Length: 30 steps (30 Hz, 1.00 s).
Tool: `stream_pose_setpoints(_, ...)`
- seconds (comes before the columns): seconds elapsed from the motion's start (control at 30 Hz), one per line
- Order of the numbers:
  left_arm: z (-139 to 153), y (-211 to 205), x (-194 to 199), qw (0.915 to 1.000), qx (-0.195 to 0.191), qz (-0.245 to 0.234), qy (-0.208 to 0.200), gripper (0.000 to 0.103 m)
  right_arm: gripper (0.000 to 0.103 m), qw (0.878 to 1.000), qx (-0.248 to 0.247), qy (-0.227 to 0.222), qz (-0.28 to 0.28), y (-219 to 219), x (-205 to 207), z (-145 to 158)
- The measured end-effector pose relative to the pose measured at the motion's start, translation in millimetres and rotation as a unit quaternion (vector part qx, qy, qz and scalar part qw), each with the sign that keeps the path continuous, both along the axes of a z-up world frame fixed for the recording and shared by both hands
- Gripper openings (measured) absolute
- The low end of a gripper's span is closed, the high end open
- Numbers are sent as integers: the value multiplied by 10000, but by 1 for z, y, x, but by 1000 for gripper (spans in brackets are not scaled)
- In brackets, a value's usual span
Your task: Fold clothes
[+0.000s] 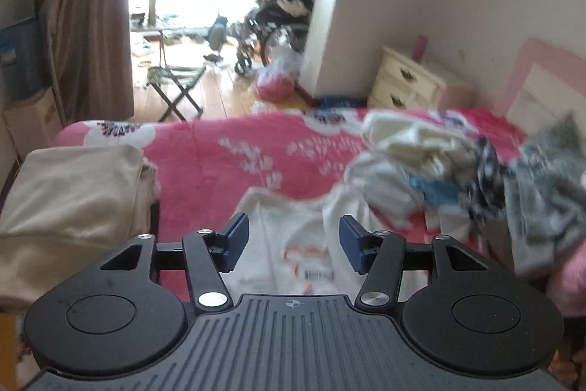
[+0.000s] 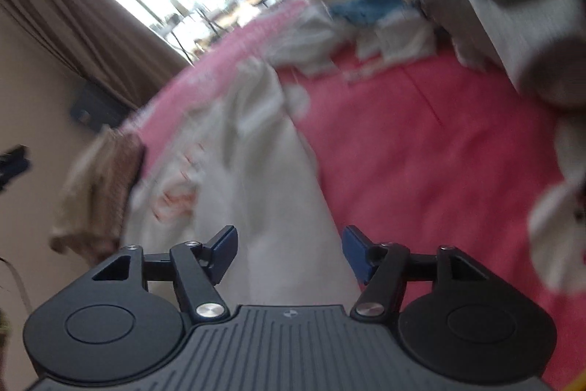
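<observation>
A white T-shirt with an orange print (image 1: 293,244) lies crumpled on the pink floral bedspread (image 1: 219,163). My left gripper (image 1: 293,244) hovers open just above it, nothing between the blue pads. In the right wrist view the same white shirt (image 2: 256,171) stretches away from my right gripper (image 2: 289,253), which is open and empty over the shirt's near end. A heap of unfolded clothes (image 1: 457,171), cream, blue, patterned and grey, sits at the right of the bed. A folded beige garment (image 1: 73,200) rests at the bed's left edge. Both views are blurred.
Beyond the bed are a brown curtain (image 1: 84,17), a folding stool (image 1: 175,87), a wheelchair (image 1: 271,35) and a cream nightstand (image 1: 414,83) against the wall. The other gripper's tip (image 2: 13,163) shows at the left edge of the right wrist view.
</observation>
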State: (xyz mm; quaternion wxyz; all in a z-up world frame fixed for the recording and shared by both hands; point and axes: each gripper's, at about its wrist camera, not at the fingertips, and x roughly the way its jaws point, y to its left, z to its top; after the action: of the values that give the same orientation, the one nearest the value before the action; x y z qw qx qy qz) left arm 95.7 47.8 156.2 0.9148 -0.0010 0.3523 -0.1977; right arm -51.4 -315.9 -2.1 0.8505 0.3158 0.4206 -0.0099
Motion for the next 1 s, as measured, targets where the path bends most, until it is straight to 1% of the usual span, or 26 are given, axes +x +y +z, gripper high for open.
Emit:
stream_pose_setpoints(0.1,-20,1,-20,9991,205,-245,273,60,70,9997,9,248,-77,8,-12,-14)
stream_pose_setpoints(0.2,-59,-5,-35,9963,259,-407,711,60,70,9987,19,501,-106,18,-21,-26)
stream_pose_setpoints(0.3,-102,-21,-51,9906,253,-657,1177,60,71,9980,-39,627,-118,33,-34,-32)
stream_pose_setpoints(0.4,-134,-44,-70,9861,359,-957,1309,60,72,9968,-116,774,-168,46,-47,-37)
stream_pose_setpoints(0.5,-142,-66,-79,9842,419,-1265,1166,60,69,9949,-506,836,-263,59,-56,-43)
stream_pose_setpoints(0.53,-144,-73,-81,9834,436,-1367,1107,60,65,9945,-613,804,-281,62,-58,-43)
stream_pose_setpoints(0.57,-146,-80,-84,9825,453,-1469,1048,60,57,9940,-684,793,-320,63,-59,-42)
stream_pose_setpoints(0.6,-148,-87,-86,9815,470,-1571,989,60,54,9940,-694,768,-362,62,-60,-40)
stream_pose_setpoints(0.67,-151,-100,-91,9790,501,-1770,879,60,28,9950,-545,689,-477,57,-62,-37)
stream_pose_setpoints(0.7,-153,-104,-94,9778,522,-1855,828,60,25,9953,-471,648,-543,55,-63,-35)
stream_pose_setpoints(0.73,-155,-110,-96,9764,568,-1934,774,60,18,9955,-443,589,-601,53,-64,-32)
stream_pose_setpoints(0.77,-157,-113,-97,9755,600,-1977,753,60,8,9956,-415,530,-658,51,-66,-28)
stream_pose_setpoints(0.8,-159,-115,-98,9750,615,-1997,752,60,6,9954,-424,484,-710,49,-67,-25)
stream_pose_setpoints(0.9,-164,-122,-100,9735,661,-2056,748,60,4,9933,-697,401,-827,43,-66,-16)
stream_pose_setpoints(1.0,-169,-128,-102,9720,707,-2116,744,60,4,9902,-1059,117,-901,32,-60,7)
